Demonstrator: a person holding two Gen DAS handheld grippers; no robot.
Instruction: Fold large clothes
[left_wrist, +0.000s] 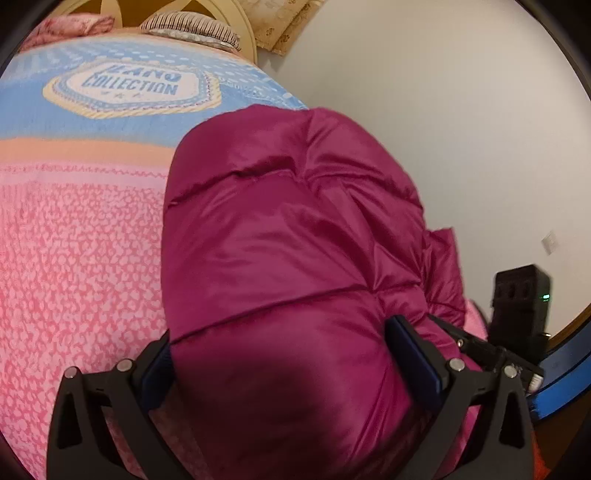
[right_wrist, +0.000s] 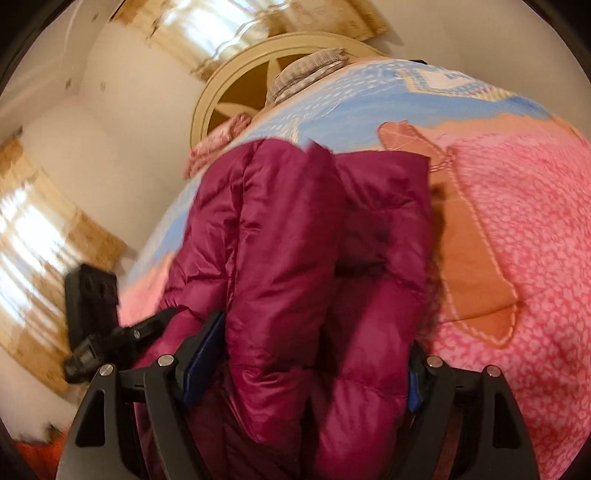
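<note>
A magenta puffy down jacket (left_wrist: 295, 229) lies bunched on the pink and blue blanket (left_wrist: 81, 240) of a bed. My left gripper (left_wrist: 280, 332) has its jaws wide, and the jacket's thick near fold fills the gap and presses against both blue pads (left_wrist: 413, 350). In the right wrist view the jacket (right_wrist: 295, 240) stands in two padded folds. My right gripper (right_wrist: 317, 332) also holds the bulk between wide jaws. Each gripper shows in the other's view: the right gripper's body (left_wrist: 517, 314) and the left gripper's body (right_wrist: 92, 306).
A cream headboard (right_wrist: 236, 62) and a striped pillow (left_wrist: 192, 26) are at the bed's far end. A white wall (left_wrist: 443, 129) with a socket (left_wrist: 550, 242) runs along one side. Patterned curtains (right_wrist: 44, 229) hang by the window.
</note>
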